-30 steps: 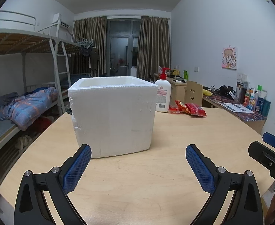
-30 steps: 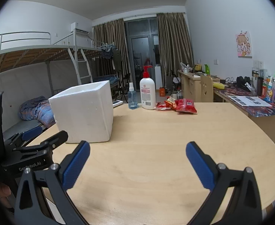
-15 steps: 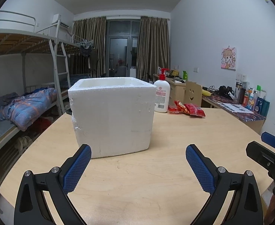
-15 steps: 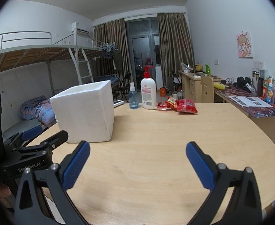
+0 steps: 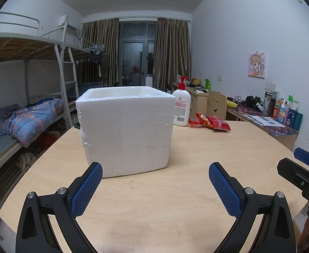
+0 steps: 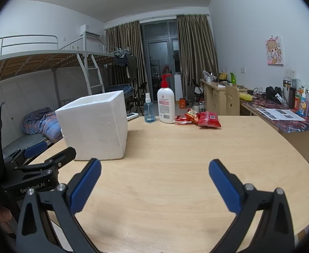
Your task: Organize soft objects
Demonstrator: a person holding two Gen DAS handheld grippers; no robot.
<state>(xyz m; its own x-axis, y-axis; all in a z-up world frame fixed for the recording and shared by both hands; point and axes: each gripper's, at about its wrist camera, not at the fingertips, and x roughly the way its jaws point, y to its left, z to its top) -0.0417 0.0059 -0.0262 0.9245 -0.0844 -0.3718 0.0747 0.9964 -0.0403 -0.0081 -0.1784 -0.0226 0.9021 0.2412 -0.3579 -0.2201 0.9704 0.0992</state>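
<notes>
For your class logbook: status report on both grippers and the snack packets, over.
Left gripper open, empty, facing foam box. Right gripper open, empty. Red snack packets untouched beside lotion bottle. Nothing between right gripper and packets.

The foam box (image 5: pixel 126 132) hides its own contents; bottle labels (image 6: pixel 165 105) unreadable.

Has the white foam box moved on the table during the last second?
No. In the left wrist view the foam box stands where it stood, its right edge just before the lotion bottle; only the camera shifted slightly.
</notes>
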